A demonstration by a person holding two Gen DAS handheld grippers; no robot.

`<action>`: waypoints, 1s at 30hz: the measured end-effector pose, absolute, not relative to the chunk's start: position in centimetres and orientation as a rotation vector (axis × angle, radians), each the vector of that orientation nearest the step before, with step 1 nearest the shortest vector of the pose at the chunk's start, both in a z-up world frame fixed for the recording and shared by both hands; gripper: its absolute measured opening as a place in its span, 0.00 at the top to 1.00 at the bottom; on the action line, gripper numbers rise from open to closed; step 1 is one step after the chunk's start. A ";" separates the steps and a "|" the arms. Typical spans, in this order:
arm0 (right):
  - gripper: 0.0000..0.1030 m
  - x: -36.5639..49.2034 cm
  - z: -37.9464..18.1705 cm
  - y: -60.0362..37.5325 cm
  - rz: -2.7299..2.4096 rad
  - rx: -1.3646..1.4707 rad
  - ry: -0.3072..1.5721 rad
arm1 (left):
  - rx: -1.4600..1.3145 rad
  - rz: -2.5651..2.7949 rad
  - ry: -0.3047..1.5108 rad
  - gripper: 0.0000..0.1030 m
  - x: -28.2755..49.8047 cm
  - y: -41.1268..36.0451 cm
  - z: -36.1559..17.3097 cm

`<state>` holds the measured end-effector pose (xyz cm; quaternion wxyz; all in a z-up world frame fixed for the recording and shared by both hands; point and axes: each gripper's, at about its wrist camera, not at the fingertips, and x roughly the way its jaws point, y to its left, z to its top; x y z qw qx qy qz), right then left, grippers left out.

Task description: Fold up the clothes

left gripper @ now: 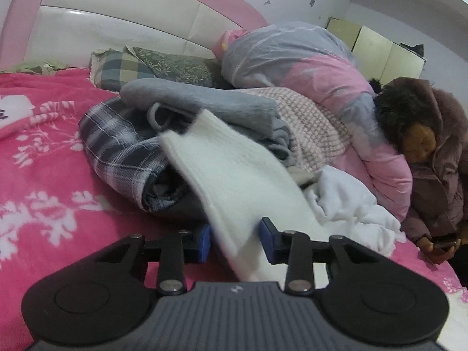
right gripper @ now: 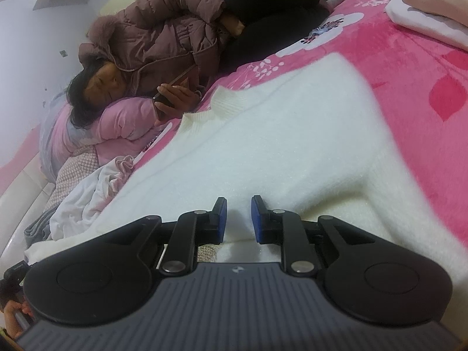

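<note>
A fluffy white sweater lies spread over the pink floral blanket, its collar toward the far left. My right gripper is at the sweater's near edge, blue pads pinching a raised ridge of the knit. In the left wrist view, one sleeve of the white sweater runs up from between the pads and drapes over a clothes pile. My left gripper is shut on that sleeve, with fabric filling the gap between the pads.
A pile of a plaid shirt, a grey garment and crumpled white cloth sits ahead of the left gripper. A rolled pink duvet lies behind. A person in a puffer jacket lies along the bed's far side, holding a phone.
</note>
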<state>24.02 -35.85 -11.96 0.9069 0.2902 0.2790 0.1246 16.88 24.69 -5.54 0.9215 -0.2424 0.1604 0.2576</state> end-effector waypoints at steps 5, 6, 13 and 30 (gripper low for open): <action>0.83 24.0 -12.0 -35.9 0.258 0.603 0.576 | -0.506 0.520 0.314 0.83 17.2 24.2 -5.2; 0.83 24.0 -12.0 -35.9 0.258 0.604 0.576 | -0.487 0.516 0.296 0.85 17.2 23.5 -4.7; 0.83 24.0 -12.0 -35.9 0.259 0.607 0.576 | -0.349 0.463 0.160 0.89 17.9 17.8 -0.8; 0.79 24.0 -12.3 -36.6 0.292 0.661 0.567 | 0.021 -0.346 0.364 0.49 25.4 -13.7 -0.1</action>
